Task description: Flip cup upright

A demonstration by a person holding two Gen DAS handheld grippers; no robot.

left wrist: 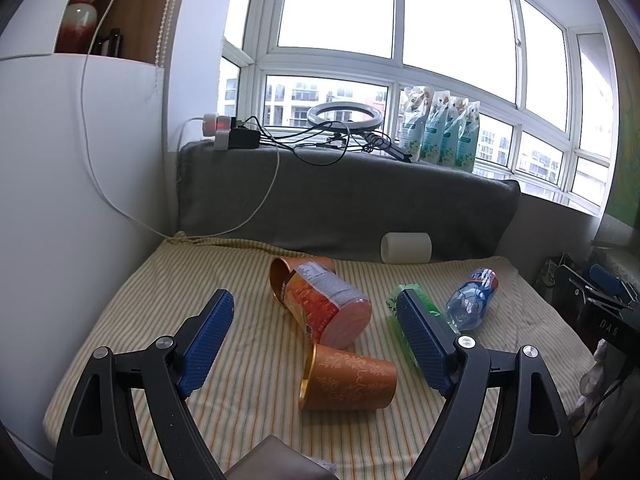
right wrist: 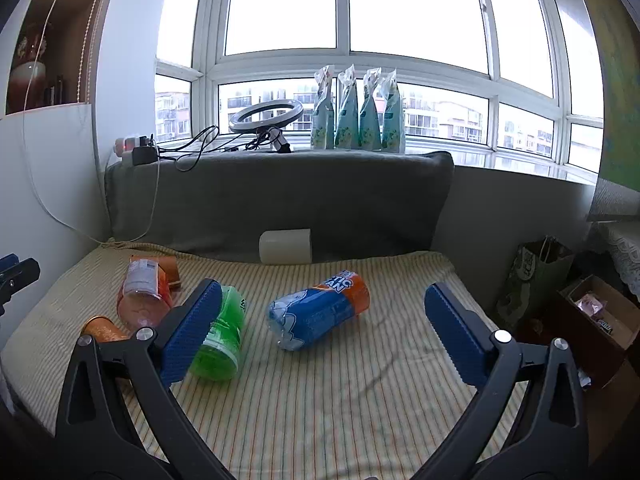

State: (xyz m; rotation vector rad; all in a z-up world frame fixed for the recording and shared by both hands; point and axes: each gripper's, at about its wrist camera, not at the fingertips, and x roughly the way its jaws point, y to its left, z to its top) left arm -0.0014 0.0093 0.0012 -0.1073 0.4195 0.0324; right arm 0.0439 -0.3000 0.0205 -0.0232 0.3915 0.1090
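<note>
Several cups lie on their sides on a striped mat (left wrist: 248, 360). In the left wrist view an orange patterned cup (left wrist: 348, 378) lies nearest, mouth to the left, between my open left gripper (left wrist: 320, 344) fingers. Behind it lie an orange transparent cup (left wrist: 332, 312) and another orange cup (left wrist: 296, 276). A green cup (left wrist: 400, 304) and a blue cup (left wrist: 474, 298) lie to the right. In the right wrist view my right gripper (right wrist: 324, 332) is open and empty, with the blue cup (right wrist: 320, 314) between its fingers further ahead and the green cup (right wrist: 222, 332) behind its left finger.
A white roll (left wrist: 406, 248) lies against the grey cushion (left wrist: 340, 200) at the back. Cables, a ring light (left wrist: 344, 118) and refill pouches (left wrist: 440, 128) sit on the sill. Bags and a box (right wrist: 592, 320) stand right of the mat. A wall is on the left.
</note>
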